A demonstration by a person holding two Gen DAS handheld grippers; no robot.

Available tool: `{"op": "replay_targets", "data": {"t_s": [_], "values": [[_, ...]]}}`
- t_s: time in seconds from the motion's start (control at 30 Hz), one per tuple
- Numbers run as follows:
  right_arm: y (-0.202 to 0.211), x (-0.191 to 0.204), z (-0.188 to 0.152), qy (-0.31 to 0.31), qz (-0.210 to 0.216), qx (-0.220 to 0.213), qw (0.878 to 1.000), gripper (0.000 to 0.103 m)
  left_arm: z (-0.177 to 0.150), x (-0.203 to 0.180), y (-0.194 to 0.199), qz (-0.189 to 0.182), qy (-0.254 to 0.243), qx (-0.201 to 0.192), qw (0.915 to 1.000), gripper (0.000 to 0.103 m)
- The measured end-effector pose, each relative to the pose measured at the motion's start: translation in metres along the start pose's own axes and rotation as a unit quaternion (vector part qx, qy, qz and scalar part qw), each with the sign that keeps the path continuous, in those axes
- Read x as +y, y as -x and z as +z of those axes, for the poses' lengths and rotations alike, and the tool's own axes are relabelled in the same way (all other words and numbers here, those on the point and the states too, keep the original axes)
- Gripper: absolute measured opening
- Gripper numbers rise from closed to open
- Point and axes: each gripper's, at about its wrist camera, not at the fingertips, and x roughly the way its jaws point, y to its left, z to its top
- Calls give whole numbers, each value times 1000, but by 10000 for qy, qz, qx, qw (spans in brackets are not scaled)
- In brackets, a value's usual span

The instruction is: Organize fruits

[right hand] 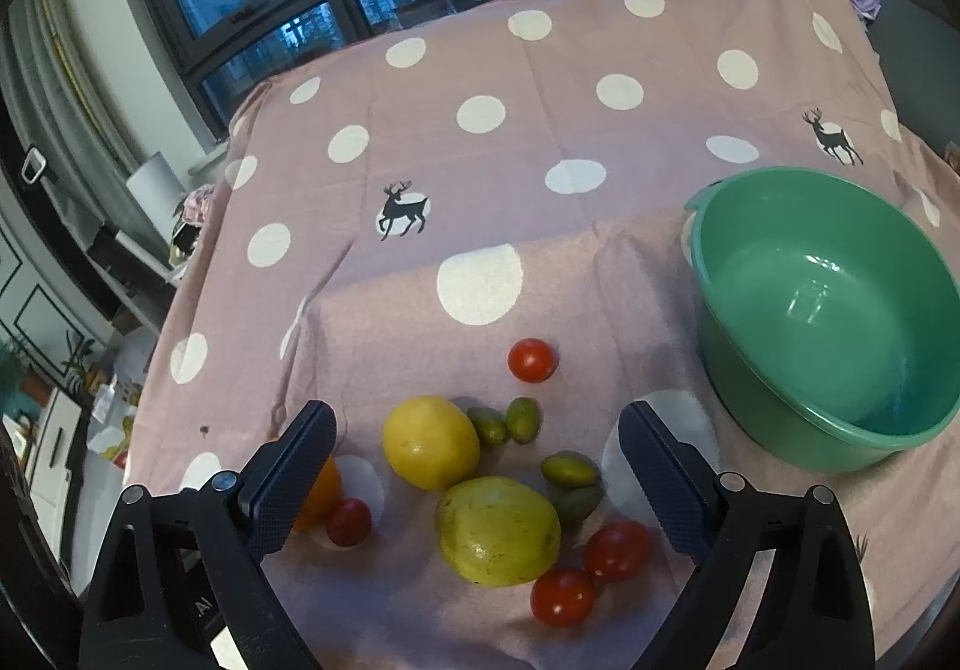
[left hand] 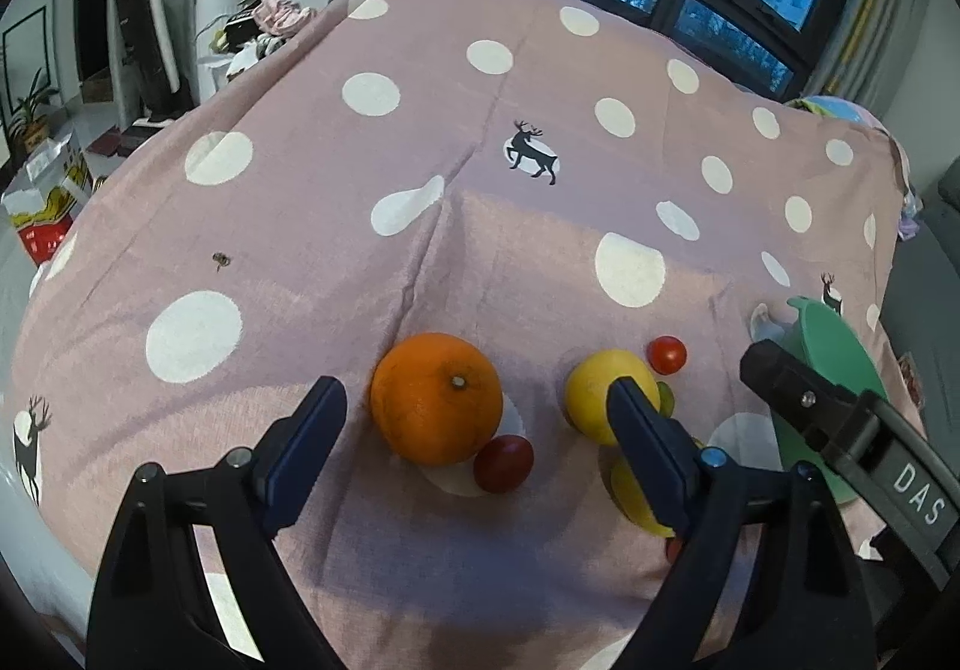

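two claws held apart and empty over the fruit, left claw (left hand: 474, 412) astride the orange (left hand: 436, 397), right claw (right hand: 477, 433) over a lemon (right hand: 430, 442), tomatoes nearby, green bowl (right hand: 720, 226) empty at right on spotted tabletop (right hand: 480, 129)

The left gripper (left hand: 477, 409), a black-framed tool with 2 dark blue textured fingers, points forward and downward. Its jaws stand wide apart and grip nothing; the pads (left hand: 312, 424) touch no object. In its own wrist view, the fingers rise from the lower corners, tips canted slightly inward.

The right gripper (right hand: 477, 433), of the same black frame and 2 dark blue fingers, is angled downward likewise. Its jaws are spread wide and hold nothing between them. Part of its black body, bearing white lettering, shows at the right edge of the left wrist view, close beside the left gripper. No hand or sleeve is visible in either view.
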Motion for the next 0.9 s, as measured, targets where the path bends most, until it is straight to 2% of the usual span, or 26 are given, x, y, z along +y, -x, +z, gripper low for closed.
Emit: {"op": "replay_targets", "data": {"t_s": [0.63,0.9], "values": [[0,-9,3,-208,59,30,9998,96,1,2,1,-64,30,-6,10000,92],[-2,-13,3,-340,168,192,9991,82,0,-3,0,-136,-52,20,9999,92]]}}
